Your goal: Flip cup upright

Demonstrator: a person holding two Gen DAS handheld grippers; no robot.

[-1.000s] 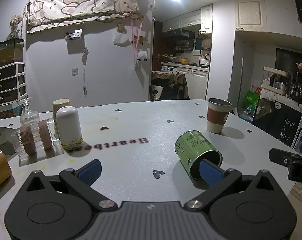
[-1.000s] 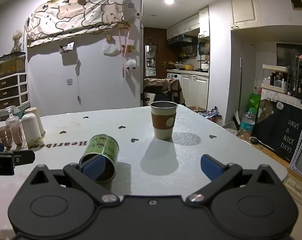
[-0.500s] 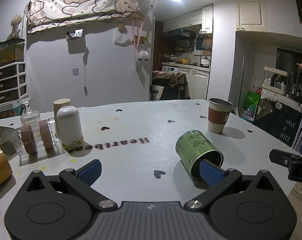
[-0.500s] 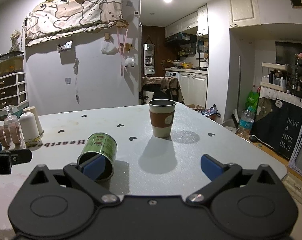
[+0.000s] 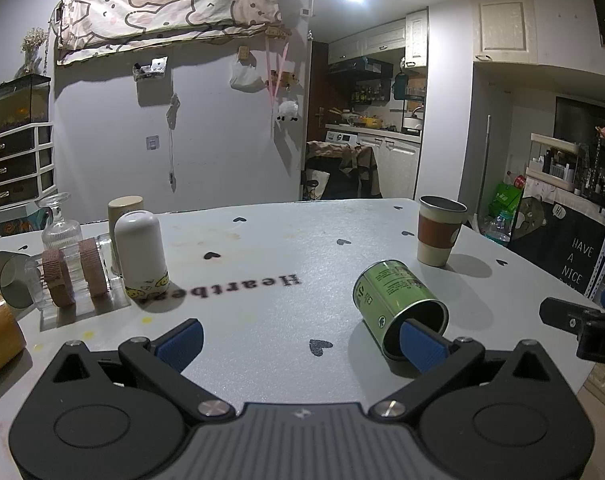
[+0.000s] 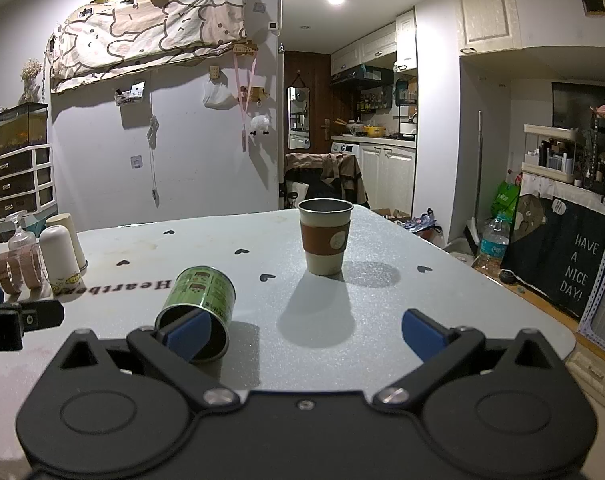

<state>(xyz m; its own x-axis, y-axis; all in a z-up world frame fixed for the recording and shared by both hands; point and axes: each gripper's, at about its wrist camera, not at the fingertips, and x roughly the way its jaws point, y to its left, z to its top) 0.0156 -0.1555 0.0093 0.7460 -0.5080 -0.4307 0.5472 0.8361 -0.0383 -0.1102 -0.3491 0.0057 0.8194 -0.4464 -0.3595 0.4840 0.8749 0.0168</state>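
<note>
A green cup (image 5: 394, 300) lies on its side on the white table (image 5: 262, 248), its open mouth turned toward me. It also shows in the right wrist view (image 6: 200, 308). My left gripper (image 5: 302, 340) is open and empty; its right finger (image 5: 420, 344) overlaps the cup's mouth in view. My right gripper (image 6: 304, 332) is open and empty; its left finger (image 6: 188, 334) overlaps the cup's mouth in view. Whether either finger touches the cup I cannot tell.
A paper cup with a brown sleeve (image 6: 325, 242) stands upright behind the green cup; it also shows in the left wrist view (image 5: 438, 236). A white cup (image 5: 140, 254) stands upside down at the left, beside a lying glass (image 5: 66, 276) and a glass stopper bottle (image 5: 60, 228). The table's right edge (image 6: 534, 308) is close.
Both views have shifted very slightly; the cups hold their places and both grippers stay open.
</note>
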